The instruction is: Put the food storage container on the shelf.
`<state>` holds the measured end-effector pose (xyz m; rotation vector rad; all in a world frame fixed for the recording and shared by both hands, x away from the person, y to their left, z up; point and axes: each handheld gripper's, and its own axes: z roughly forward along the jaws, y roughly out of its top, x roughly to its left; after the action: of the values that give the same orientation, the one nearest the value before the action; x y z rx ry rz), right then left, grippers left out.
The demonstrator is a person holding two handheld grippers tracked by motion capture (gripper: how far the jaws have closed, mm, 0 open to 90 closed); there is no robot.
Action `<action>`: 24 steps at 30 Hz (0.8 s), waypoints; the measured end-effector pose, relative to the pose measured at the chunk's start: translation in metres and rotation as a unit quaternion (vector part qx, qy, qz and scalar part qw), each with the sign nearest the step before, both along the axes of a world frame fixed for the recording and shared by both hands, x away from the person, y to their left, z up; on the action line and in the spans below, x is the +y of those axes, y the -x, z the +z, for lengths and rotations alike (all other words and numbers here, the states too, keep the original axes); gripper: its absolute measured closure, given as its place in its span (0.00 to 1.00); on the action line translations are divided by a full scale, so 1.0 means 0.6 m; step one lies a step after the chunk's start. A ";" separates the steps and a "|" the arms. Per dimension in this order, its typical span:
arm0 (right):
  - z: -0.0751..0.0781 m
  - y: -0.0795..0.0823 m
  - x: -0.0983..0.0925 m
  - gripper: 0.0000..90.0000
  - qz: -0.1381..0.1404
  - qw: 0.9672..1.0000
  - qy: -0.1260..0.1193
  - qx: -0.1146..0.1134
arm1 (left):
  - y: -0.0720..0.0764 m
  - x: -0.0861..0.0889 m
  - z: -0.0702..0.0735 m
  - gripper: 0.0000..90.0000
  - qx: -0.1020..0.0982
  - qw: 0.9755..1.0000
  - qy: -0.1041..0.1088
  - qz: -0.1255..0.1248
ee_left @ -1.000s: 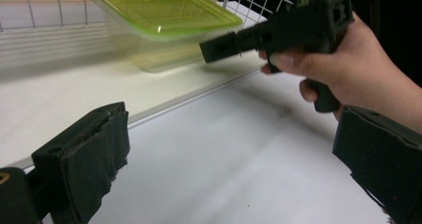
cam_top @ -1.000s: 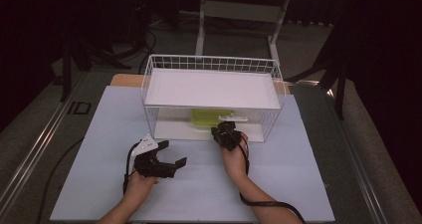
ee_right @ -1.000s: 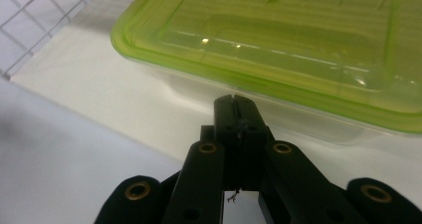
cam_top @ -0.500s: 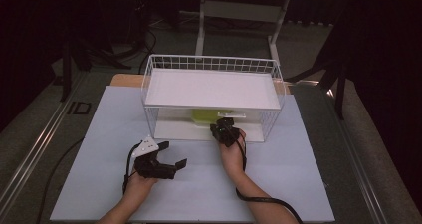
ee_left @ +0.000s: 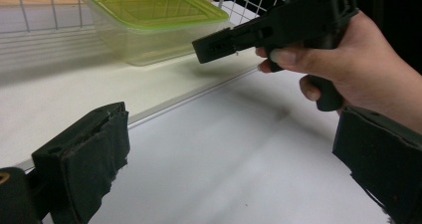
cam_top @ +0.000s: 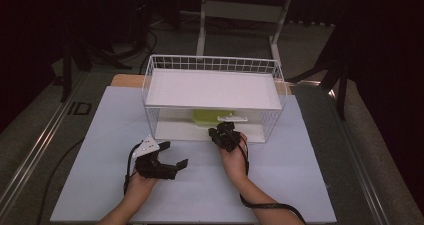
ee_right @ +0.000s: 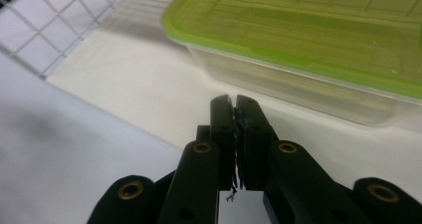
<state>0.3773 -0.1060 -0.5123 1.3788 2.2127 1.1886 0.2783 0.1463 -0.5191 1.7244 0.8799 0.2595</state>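
Under the white upper shelf of the wire rack (cam_top: pixel 272 75), a clear container with a green lid (ee_right: pixel 318 40) sits on the lower board, and the right gripper (ee_right: pixel 234 100) points at its near wall with jaws pressed together, nothing between them. Off to the side, the left gripper (cam_top: pixel 172 155) rests on the white table sheet (cam_top: pixel 300 185), its jaws spread wide and empty. Driven forward clenched like this, the right jaws would probably shove the container deeper rather than grasp it, or snag the shelf edge.

Bright overhead light on the white table (cam_top: pixel 300 185), dark surroundings, soft-focus close-ups.
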 end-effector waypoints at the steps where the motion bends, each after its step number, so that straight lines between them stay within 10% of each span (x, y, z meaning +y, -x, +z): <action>1: 0.007 0.011 -0.004 0.93 0.010 1.000 -0.001 0.000 | 0.000 -0.001 0.001 0.02 -0.001 1.000 -0.004 -0.001; 7: 0.019 0.040 -0.014 0.68 0.038 0.999 -0.003 -0.010 | 0.001 -0.003 0.003 0.02 0.012 0.999 0.038 -0.014; 14: 0.033 0.061 -0.031 0.29 0.070 0.997 -0.042 -0.007 | 0.001 -0.016 0.017 0.03 -0.012 0.999 0.005 -0.032; 24: 0.048 0.091 -0.059 0.22 0.096 0.994 -0.047 -0.031 | 0.009 -0.026 0.046 0.02 -0.024 0.998 0.004 -0.060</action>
<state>0.3224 -0.1412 -0.4836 1.1645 2.3149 1.3962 0.2728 0.1307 -0.4913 1.7489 0.7388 0.2157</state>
